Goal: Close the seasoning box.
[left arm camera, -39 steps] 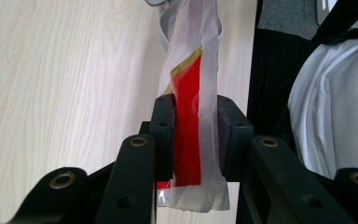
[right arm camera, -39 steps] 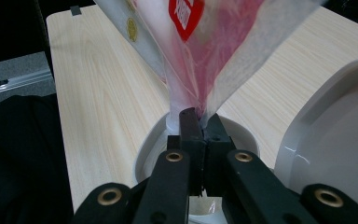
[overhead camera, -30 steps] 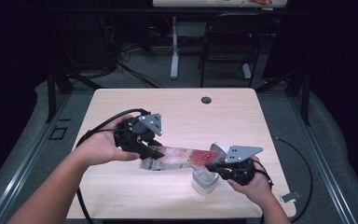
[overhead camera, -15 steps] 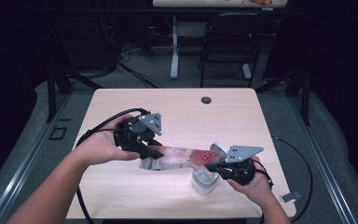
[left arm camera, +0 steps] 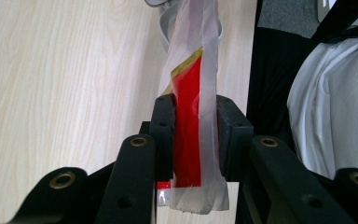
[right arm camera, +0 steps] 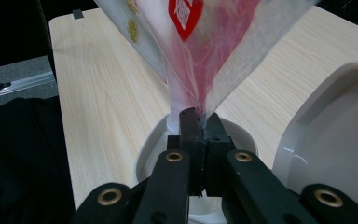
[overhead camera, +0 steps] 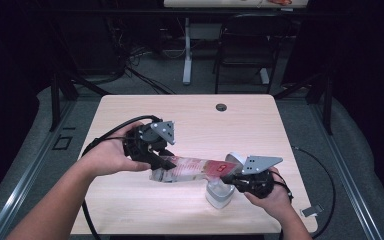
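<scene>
1. In the high view we see a clear plastic bag [overhead camera: 192, 169] with red print stretched between the two tongs, a little below the middle of the frame, above the front part of the light wooden table [overhead camera: 190, 120].
2. Our left tongs [overhead camera: 162, 161], left of centre in that view, grip one end of the bag. In the left gripper view the jaws stand partly apart with the bag [left arm camera: 193, 126] pressed between the pads [left arm camera: 164, 130].
3. Our right tongs [overhead camera: 230, 176], at the lower right of the high view, pinch the other end. In the right gripper view the jaws are nearly together, and a thin corner of the bag [right arm camera: 200, 51] is caught at their tips.
4. A white container [overhead camera: 217, 195] stands on the table just under the right tongs. In the right gripper view its round opening [right arm camera: 156, 144] lies straight below the pinched corner.
5. A second white rounded piece [right arm camera: 335, 140] fills the right edge of that view; we cannot tell what it is.
6. A small dark round fitting [overhead camera: 221, 107] sits near the table's far edge.
</scene>
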The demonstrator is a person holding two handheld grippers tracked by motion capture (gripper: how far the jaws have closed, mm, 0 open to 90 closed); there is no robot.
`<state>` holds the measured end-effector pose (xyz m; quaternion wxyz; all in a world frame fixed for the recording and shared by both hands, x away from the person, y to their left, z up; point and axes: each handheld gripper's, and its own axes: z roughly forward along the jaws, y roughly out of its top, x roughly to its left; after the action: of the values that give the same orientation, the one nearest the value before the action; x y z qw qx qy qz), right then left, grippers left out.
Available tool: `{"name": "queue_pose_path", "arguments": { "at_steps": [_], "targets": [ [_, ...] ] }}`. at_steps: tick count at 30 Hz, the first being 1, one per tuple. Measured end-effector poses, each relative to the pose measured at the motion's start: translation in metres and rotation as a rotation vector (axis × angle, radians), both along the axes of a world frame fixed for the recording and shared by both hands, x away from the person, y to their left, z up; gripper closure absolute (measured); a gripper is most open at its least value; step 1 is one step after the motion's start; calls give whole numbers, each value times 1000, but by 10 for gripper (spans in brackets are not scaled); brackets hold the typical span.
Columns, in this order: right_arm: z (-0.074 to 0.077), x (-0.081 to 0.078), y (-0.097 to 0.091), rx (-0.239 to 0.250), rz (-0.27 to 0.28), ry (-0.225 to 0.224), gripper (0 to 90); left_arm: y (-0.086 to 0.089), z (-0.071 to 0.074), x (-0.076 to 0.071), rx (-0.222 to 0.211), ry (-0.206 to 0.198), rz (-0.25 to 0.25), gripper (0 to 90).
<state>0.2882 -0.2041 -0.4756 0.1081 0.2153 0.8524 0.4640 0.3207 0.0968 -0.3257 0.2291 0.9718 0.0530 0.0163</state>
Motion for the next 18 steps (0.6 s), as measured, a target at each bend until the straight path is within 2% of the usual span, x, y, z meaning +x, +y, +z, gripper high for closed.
{"name": "queue_pose_path", "arguments": {
  "at_steps": [5,7,18],
  "targets": [
    [0,0,-1,8,2,0,900,-1,2,0,0,-1,2,718],
    [0,0,-1,9,2,0,900,-2,3,1,12,-6,-12,718],
    [1,0,-1,6,-1,-2,900,-5,5,1,15,-3,-3,720]
  ]
}}
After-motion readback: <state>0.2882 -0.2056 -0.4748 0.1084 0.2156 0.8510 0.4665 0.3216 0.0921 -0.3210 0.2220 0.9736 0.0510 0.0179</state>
